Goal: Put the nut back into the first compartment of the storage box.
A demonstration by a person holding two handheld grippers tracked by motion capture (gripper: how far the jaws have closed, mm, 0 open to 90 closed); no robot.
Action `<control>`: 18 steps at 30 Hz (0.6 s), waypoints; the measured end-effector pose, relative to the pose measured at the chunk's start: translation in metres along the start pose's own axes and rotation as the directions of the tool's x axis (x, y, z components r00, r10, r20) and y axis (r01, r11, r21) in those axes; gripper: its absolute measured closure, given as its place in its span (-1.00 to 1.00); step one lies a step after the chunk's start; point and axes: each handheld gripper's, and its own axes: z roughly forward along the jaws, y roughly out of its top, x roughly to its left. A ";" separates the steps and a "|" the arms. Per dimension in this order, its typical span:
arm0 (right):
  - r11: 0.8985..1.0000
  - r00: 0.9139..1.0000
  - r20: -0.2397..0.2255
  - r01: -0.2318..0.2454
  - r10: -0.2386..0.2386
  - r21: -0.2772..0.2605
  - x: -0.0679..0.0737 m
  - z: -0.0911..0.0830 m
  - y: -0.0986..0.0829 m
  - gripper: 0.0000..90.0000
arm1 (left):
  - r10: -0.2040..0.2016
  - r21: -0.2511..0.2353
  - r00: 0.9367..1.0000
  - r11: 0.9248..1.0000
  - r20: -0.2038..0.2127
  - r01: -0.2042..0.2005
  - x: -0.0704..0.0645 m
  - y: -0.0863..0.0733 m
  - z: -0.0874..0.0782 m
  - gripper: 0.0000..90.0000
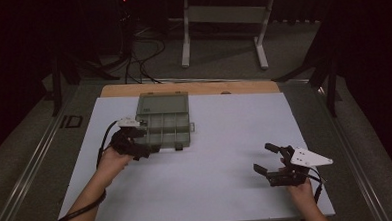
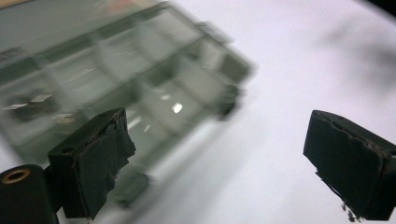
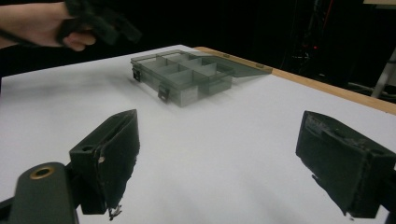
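From the high view, a translucent grey compartment box [image 1: 163, 123] lies on the white sheet [image 1: 221, 154] toward the far left of the table, its lid folded back flat behind it. The left gripper [image 1: 141, 149] hangs just at the box's near-left corner, jaws spread, apart from the plastic as far as can be told. The right gripper [image 1: 266, 160] sits well apart near the right front of the sheet, jaws also spread and holding nothing. In the left gripper view the compartment box [image 2: 121, 88] is blurred, running across the upper left; one jaw stands over its near edge while the other is over bare sheet, both wide apart. In the right gripper view the box [image 3: 187, 77] appears in the distance with its dividers and two dark front latches visible, and the left gripper [image 3: 100, 23] hovers above its left end. The box looks light, rigid and slick, likely to slide when nudged; a wall or the lid's edge seems the best place to pinch.
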 end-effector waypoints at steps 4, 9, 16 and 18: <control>1.000 1.000 0.000 -0.003 0.003 -0.002 0.000 0.000 0.000 -0.70 | 0.013 -0.056 1.000 0.998 -0.005 -0.014 -0.020 -0.025 -0.007 -0.82; 1.000 1.000 -0.003 0.003 -0.003 0.002 0.000 0.001 0.000 -0.70 | 0.070 -0.081 0.997 0.994 0.008 -0.069 -0.038 -0.053 -0.012 -0.82; 1.000 1.000 -0.007 0.000 0.000 0.006 0.000 0.002 -0.001 -0.70 | 0.097 -0.130 0.994 0.987 0.051 -0.090 -0.043 -0.089 -0.015 -0.82; 1.000 1.000 -0.007 0.001 -0.001 0.005 0.000 0.002 -0.001 -0.70 | 0.087 -0.158 0.995 0.984 0.053 -0.078 -0.041 -0.097 -0.016 -0.82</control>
